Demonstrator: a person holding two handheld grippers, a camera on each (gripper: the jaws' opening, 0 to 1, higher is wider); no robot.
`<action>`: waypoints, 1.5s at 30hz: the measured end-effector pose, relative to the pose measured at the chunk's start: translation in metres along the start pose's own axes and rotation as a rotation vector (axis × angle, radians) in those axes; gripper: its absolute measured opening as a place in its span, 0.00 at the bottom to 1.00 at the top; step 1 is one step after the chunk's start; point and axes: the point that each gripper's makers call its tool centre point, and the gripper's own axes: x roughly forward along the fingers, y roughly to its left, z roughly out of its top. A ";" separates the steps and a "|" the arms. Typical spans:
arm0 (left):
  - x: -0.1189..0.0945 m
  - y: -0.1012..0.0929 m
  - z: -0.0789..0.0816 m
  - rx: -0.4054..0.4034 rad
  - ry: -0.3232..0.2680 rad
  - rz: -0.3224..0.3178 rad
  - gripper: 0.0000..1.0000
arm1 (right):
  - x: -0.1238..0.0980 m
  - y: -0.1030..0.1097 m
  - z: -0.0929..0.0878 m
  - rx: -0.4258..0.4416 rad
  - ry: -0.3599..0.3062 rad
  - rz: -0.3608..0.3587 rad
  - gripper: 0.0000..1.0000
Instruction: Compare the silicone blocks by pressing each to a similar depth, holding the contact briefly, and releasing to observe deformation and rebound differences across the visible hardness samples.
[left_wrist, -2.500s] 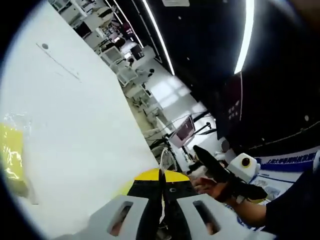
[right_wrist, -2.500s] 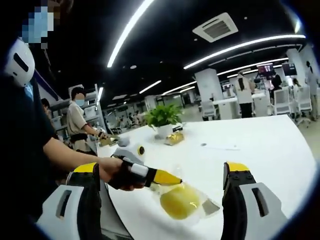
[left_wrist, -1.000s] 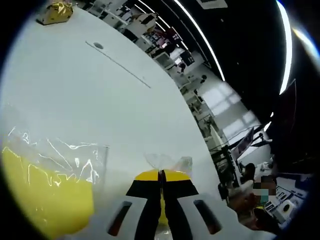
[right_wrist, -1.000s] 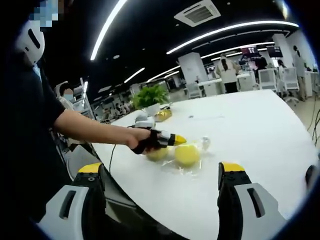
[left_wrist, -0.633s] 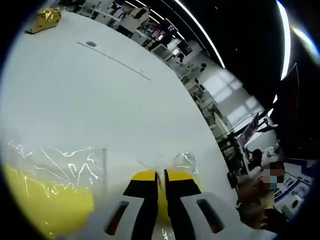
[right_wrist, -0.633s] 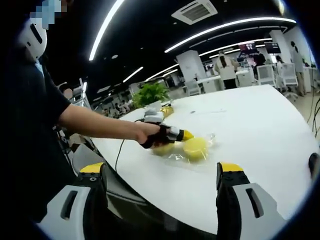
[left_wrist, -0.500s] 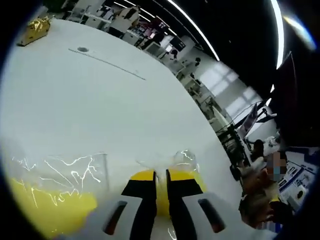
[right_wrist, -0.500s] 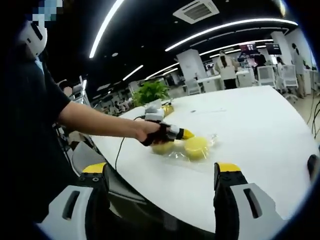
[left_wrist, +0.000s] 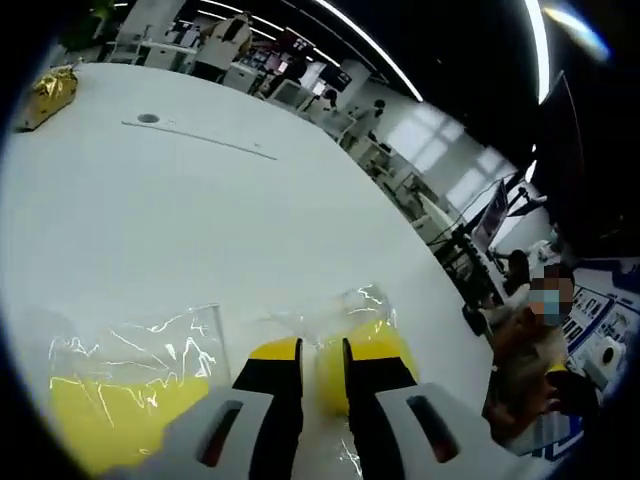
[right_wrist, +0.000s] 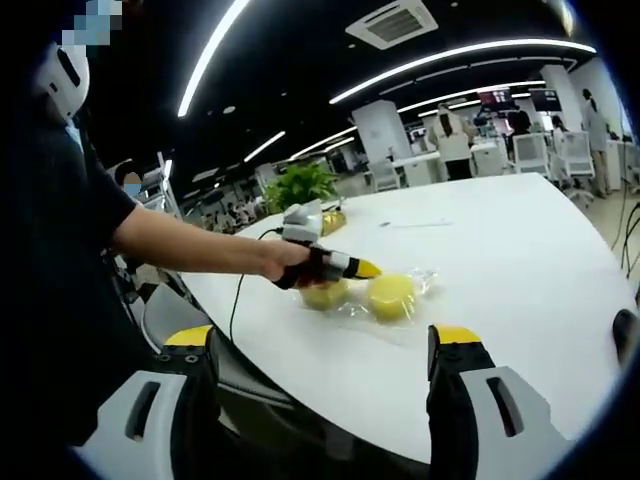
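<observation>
Two yellow silicone blocks lie in clear plastic bags on the white table (left_wrist: 200, 220). In the left gripper view one block (left_wrist: 385, 340) sits just beyond my left gripper (left_wrist: 318, 348), whose jaws stand a little apart with yellow showing through the gap. The other block (left_wrist: 110, 425) lies at the lower left. In the right gripper view the left gripper (right_wrist: 362, 268), held in a person's hand, hovers just above the two blocks (right_wrist: 322, 295) (right_wrist: 390, 296). My right gripper (right_wrist: 322, 340) is wide open, well back from the table edge, with nothing between its fingers.
A potted plant (right_wrist: 300, 185) and a gold-wrapped item (right_wrist: 335, 215) stand at the table's far side; the gold item (left_wrist: 45, 85) is also far left in the left gripper view. The person's arm (right_wrist: 190, 250) reaches over the near table edge. Desks and chairs lie beyond.
My left gripper's jaws, shut a second ago, have parted slightly. It has lifted a little off the blocks. The right gripper has drawn back slightly and stays wide open.
</observation>
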 end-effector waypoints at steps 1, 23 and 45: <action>-0.004 -0.002 0.000 -0.005 0.001 -0.007 0.16 | 0.001 0.000 0.000 -0.001 0.000 -0.001 0.79; -0.077 -0.002 0.051 0.268 -0.096 -0.060 0.31 | 0.037 -0.001 0.009 -0.047 0.028 0.040 0.73; -0.216 -0.028 0.117 0.516 -0.343 -0.088 0.49 | 0.060 -0.016 0.027 -0.095 0.034 0.038 0.70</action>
